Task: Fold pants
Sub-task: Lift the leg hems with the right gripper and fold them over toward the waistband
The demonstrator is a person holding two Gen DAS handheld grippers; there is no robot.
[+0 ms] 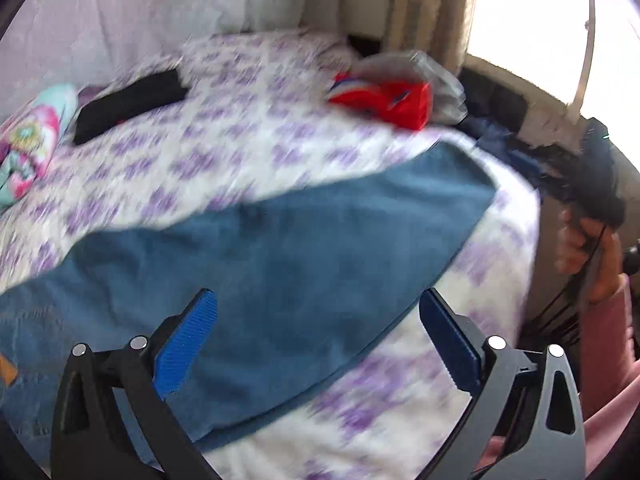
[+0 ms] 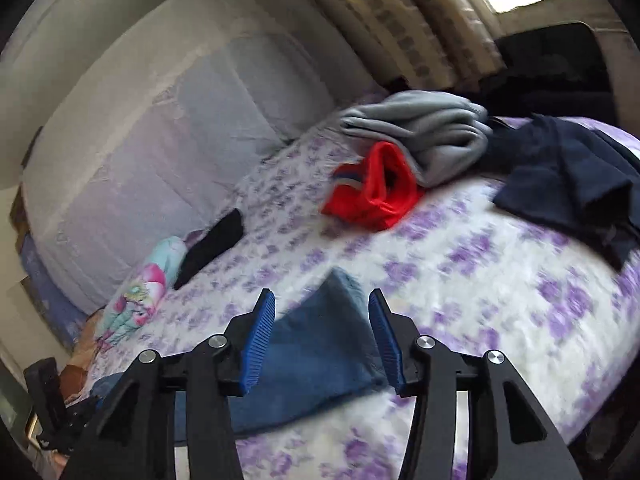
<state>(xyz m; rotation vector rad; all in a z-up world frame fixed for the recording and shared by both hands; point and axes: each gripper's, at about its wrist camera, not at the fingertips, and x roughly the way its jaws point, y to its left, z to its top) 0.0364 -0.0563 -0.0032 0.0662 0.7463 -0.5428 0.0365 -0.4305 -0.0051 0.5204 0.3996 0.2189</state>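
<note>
Left wrist view: left gripper [image 1: 318, 344] spread wide, empty, above blue pants [image 1: 280, 240] lying flat on purple-flowered bedspread [image 1: 224, 136]

Right wrist view: right gripper [image 2: 322, 340] part-spread, empty, pant hem [image 2: 320, 344] lay beneath

Pants [image 1: 304, 248]: denim blue
Bedsheet [image 2: 480, 280]: white, purple floral print
Garment [image 2: 372, 192]: red, striped band
Sweater [image 2: 432, 132]: grey
Cloth [image 2: 568, 176]: navy
Pillow [image 1: 28, 144]: aqua, pink pattern
Gripper pads [image 2: 260, 336]: blue

My hand-held gripper [image 1: 318, 344] is black with blue ridged pads [image 1: 186, 344] and round silver screws [image 1: 138, 343]. Beside it, my sleeve [image 1: 606, 332] is pink.
</note>
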